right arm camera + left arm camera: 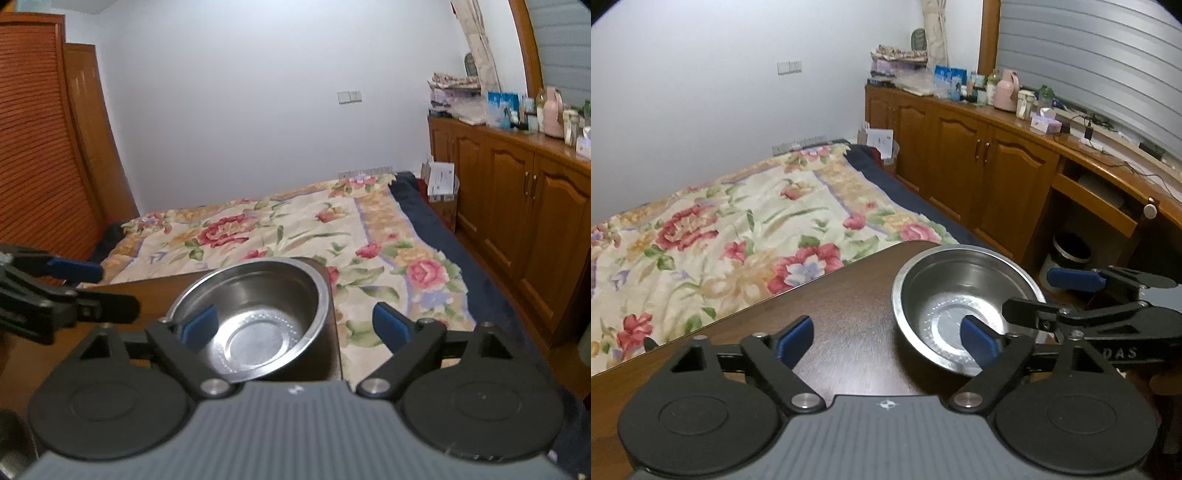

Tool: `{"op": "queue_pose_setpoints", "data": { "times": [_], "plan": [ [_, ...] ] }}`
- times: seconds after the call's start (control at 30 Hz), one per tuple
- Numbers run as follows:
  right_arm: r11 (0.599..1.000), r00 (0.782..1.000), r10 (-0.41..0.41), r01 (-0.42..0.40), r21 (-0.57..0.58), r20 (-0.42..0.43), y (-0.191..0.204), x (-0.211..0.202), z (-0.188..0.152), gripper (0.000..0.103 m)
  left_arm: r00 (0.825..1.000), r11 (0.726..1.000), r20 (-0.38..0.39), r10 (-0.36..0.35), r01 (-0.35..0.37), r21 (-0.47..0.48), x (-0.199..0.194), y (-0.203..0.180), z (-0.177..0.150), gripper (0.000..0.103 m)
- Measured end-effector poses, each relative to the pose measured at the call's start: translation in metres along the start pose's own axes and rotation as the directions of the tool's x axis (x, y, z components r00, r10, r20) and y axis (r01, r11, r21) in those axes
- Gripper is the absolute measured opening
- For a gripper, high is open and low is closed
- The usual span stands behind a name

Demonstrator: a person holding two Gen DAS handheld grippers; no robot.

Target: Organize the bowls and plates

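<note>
A stainless steel bowl (pixel 964 306) sits upright and empty at the far corner of the dark wooden table (pixel 849 306); it also shows in the right wrist view (pixel 255 317). My left gripper (pixel 886 341) is open and empty, its right pad over the bowl's near side. My right gripper (pixel 295 325) is open and empty, its left pad over the bowl's left rim. In the left wrist view the right gripper (pixel 1045 295) reaches in from the right beside the bowl. In the right wrist view the left gripper (pixel 96 288) comes in from the left.
A bed with a floral quilt (pixel 738 236) lies just beyond the table edge. Wooden cabinets (pixel 979 166) with a cluttered top run along the right wall. A bin (pixel 1067 254) stands under the desk. A louvered wardrobe (pixel 40 147) stands at the left.
</note>
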State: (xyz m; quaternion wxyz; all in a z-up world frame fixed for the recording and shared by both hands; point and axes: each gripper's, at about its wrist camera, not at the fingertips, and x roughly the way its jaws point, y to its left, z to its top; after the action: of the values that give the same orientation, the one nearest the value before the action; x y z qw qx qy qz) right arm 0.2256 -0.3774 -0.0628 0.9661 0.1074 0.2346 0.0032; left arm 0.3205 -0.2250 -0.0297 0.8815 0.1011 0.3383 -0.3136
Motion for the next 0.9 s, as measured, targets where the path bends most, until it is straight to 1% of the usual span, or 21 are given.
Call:
{"op": "queue_pose_setpoints", "data": {
  "times": [0.13, 0.3, 0.37, 0.47, 0.5, 0.6, 0.67, 0.73, 0.8, 0.83, 0.87, 0.9],
  "plan": [
    [0.999, 1.0, 0.013, -0.012, 0.032, -0.027, -0.002, 0.007, 0.0, 0.084, 0.999, 1.0, -0.023, -0.024, 0.024, -0.016, 0.015, 0.004, 0.005, 0.077],
    [0.998, 0.999, 0.02, -0.017, 0.06, -0.045, -0.004, 0.01, 0.002, 0.081, 0.997, 0.999, -0.05, -0.054, 0.053, -0.013, 0.03, 0.003, 0.009, 0.069],
    [0.998, 0.998, 0.028, -0.024, 0.066, -0.054, -0.005, 0.011, 0.002, 0.078, 0.996, 0.998, -0.062, -0.068, 0.066, -0.023, 0.034, 0.004, 0.01, 0.064],
    [0.997, 0.997, 0.035, -0.031, 0.066, -0.071, -0.003, 0.013, 0.0, 0.07, 0.992, 0.995, -0.084, -0.099, 0.096, -0.039, 0.039, 0.004, 0.009, 0.056],
    [0.997, 0.996, 0.041, -0.036, 0.067, -0.077, -0.002, 0.014, -0.001, 0.068, 0.99, 0.994, -0.086, -0.107, 0.104, -0.042, 0.039, 0.004, 0.009, 0.055],
    [0.994, 0.995, 0.065, -0.057, 0.095, -0.081, -0.002, 0.014, -0.003, 0.067, 0.991, 0.994, -0.084, -0.105, 0.102, -0.032, 0.039, 0.002, 0.008, 0.054],
    [0.992, 0.994, 0.072, -0.064, 0.106, -0.082, -0.001, 0.014, -0.003, 0.064, 0.99, 0.994, -0.084, -0.11, 0.107, -0.037, 0.04, 0.003, 0.008, 0.051],
    [0.993, 0.993, 0.078, -0.07, 0.1, -0.083, 0.001, 0.013, -0.003, 0.06, 0.99, 0.993, -0.089, -0.111, 0.108, -0.039, 0.04, 0.003, 0.008, 0.041],
    [0.993, 0.993, 0.076, -0.068, 0.096, -0.085, 0.003, 0.013, -0.004, 0.056, 0.989, 0.993, -0.093, -0.116, 0.113, -0.037, 0.041, 0.003, 0.007, 0.037],
    [0.993, 0.994, 0.074, -0.066, 0.098, -0.085, 0.004, 0.013, -0.004, 0.052, 0.989, 0.993, -0.092, -0.116, 0.114, -0.03, 0.041, 0.003, 0.007, 0.032],
    [0.993, 0.994, 0.074, -0.065, 0.099, -0.085, 0.004, 0.013, -0.005, 0.051, 0.989, 0.993, -0.094, -0.116, 0.114, -0.026, 0.041, 0.003, 0.007, 0.029],
    [0.993, 0.994, 0.072, -0.063, 0.1, -0.084, 0.004, 0.013, -0.005, 0.049, 0.988, 0.993, -0.098, -0.117, 0.114, -0.027, 0.042, 0.004, 0.007, 0.024]
  ]
}}
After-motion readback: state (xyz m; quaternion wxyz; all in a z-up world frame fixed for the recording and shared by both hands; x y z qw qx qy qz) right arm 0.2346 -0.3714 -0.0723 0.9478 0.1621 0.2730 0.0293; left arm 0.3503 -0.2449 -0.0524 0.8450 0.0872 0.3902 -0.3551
